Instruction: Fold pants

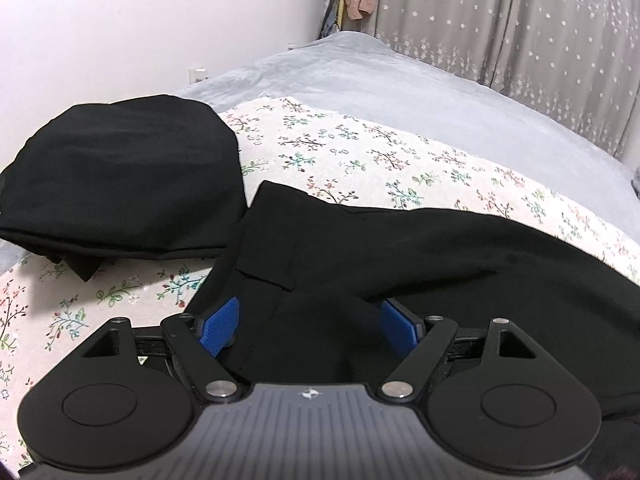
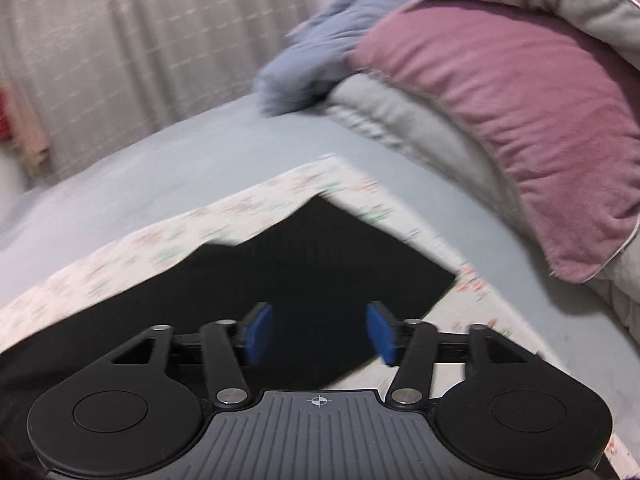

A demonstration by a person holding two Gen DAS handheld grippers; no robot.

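Black pants (image 1: 400, 256) are seen spread on a flowered sheet (image 1: 360, 148), beside an already folded black pile (image 1: 120, 176). The left gripper (image 1: 310, 328) is held wide open over the waistband end; the right gripper (image 2: 318, 330), in a blurred view, appears open above the leg end, nothing pinched. Both edges should be gripped evenly before folding.
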